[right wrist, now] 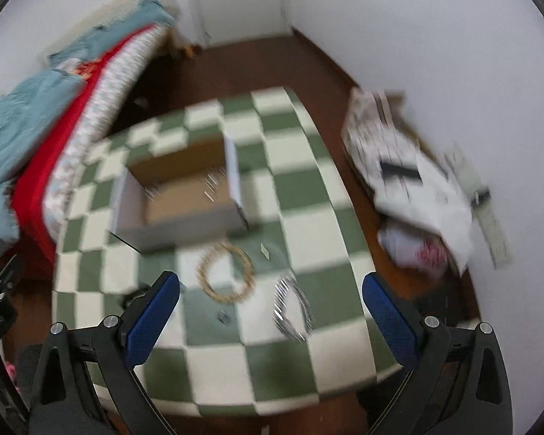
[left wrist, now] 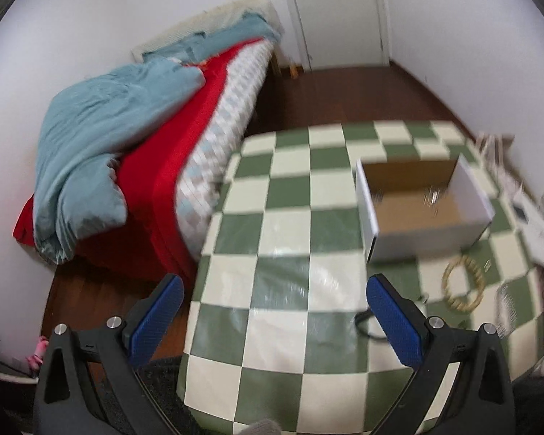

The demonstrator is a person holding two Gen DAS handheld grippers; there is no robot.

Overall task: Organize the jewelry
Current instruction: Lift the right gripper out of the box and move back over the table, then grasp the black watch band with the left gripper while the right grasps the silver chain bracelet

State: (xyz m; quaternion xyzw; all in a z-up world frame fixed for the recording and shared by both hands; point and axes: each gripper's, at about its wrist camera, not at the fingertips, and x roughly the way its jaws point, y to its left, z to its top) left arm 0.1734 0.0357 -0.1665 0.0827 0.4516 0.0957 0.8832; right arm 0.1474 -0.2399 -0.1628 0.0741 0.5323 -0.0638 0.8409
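A white cardboard box (left wrist: 431, 233) with a brown inside stands open on the green-and-cream checked table (left wrist: 286, 224); small shiny pieces lie in it. It also shows in the right wrist view (right wrist: 185, 230). A gold beaded bracelet (left wrist: 463, 282) lies in front of the box, also in the right wrist view (right wrist: 226, 272). A silver chain (right wrist: 292, 306) lies to its right, with a small earring (right wrist: 264, 250) and a small dark piece (right wrist: 223, 317) nearby. My left gripper (left wrist: 273, 322) is open and empty above the table's front. My right gripper (right wrist: 270, 320) is open and empty above the jewelry.
A bed with a red sheet and blue quilt (left wrist: 112, 137) stands left of the table. A pile of white bags and papers (right wrist: 417, 188) lies on the dark wood floor by the right wall. A white door (left wrist: 341, 11) is at the back.
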